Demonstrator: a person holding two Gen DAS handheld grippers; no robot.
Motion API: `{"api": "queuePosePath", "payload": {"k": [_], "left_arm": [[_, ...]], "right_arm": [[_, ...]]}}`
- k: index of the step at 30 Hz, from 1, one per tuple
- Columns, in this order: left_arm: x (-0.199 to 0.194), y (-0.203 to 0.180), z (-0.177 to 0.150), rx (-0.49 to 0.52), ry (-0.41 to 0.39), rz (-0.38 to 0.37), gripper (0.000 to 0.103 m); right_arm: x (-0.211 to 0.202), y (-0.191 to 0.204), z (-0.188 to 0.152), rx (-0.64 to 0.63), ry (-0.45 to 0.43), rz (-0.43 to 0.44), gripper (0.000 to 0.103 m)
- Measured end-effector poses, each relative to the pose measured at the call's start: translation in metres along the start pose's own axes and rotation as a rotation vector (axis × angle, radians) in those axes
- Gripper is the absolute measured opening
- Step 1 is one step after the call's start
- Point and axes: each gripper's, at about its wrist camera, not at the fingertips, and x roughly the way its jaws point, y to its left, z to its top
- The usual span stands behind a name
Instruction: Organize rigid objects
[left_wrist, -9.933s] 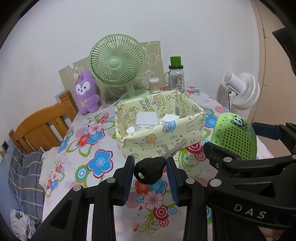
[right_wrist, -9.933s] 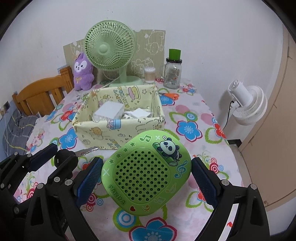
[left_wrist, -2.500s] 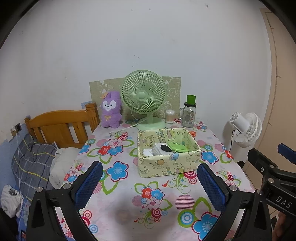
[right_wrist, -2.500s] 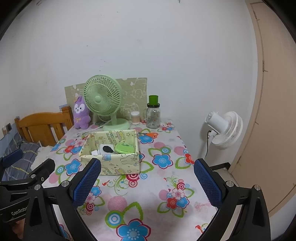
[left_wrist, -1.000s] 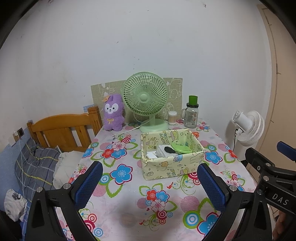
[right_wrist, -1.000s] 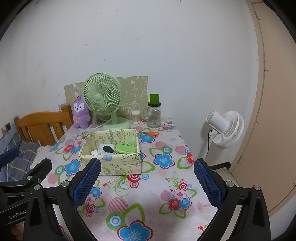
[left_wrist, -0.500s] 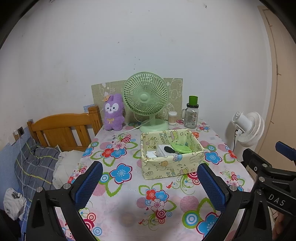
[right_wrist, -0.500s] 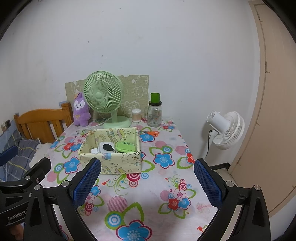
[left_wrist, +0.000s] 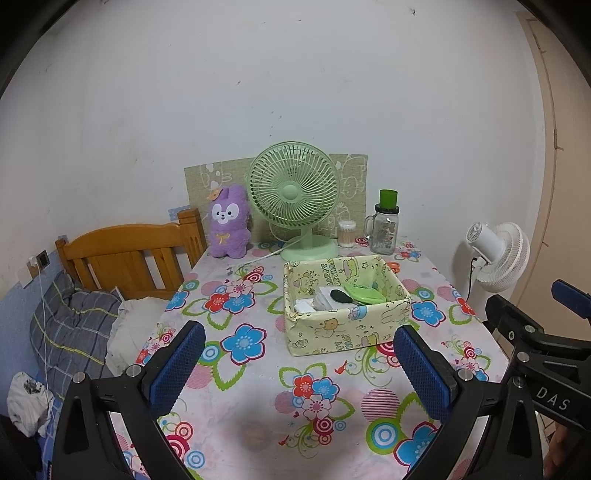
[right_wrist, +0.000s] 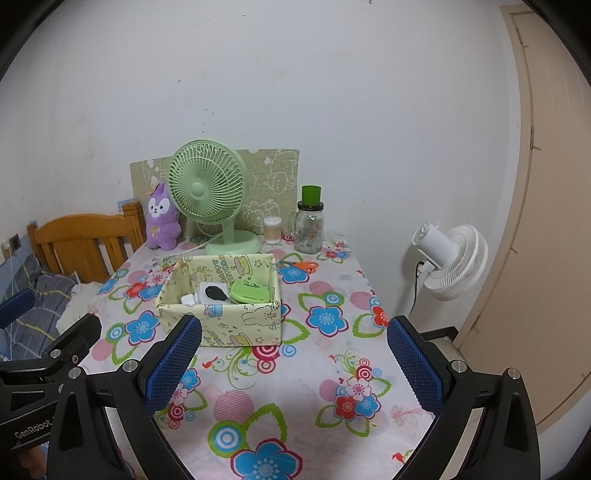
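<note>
— Fingers (left_wrist: 177, 369) on the left gripper (left_wrist: 301, 363) stood spread wide with nothing between them, and the right gripper (right_wrist: 293, 360) matched, its blue pads parted and bare.

— And the goods? The green speaker (right_wrist: 249, 291) and the black key (right_wrist: 216, 293) lay inside the yellow fabric box (right_wrist: 236, 323), beside some white pieces, mid-desk (right_wrist: 295, 406).

— So it looked all but done. What could have spoiled it?

— That box had soft walls. A careless swing of either gripper could have buckled a side and tipped the key out.

— Anything left loose?

— Orange scissors (right_wrist: 301, 265) lay just behind the box, near the glass jar (right_wrist: 309, 230). Reaching over for them risked clipping the jar or the green fan (right_wrist: 207, 194).
</note>
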Motion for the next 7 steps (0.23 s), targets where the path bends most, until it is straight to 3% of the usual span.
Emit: {"api": "queuePosePath", "payload": {"k": [7], "left_arm": [[-0.0001,0.0013,-0.0003,-0.001,0.0,0.0,0.103]], "right_arm": [[0.0011,0.0001,-0.0008,0.0,-0.002,0.002,0.101]]}}
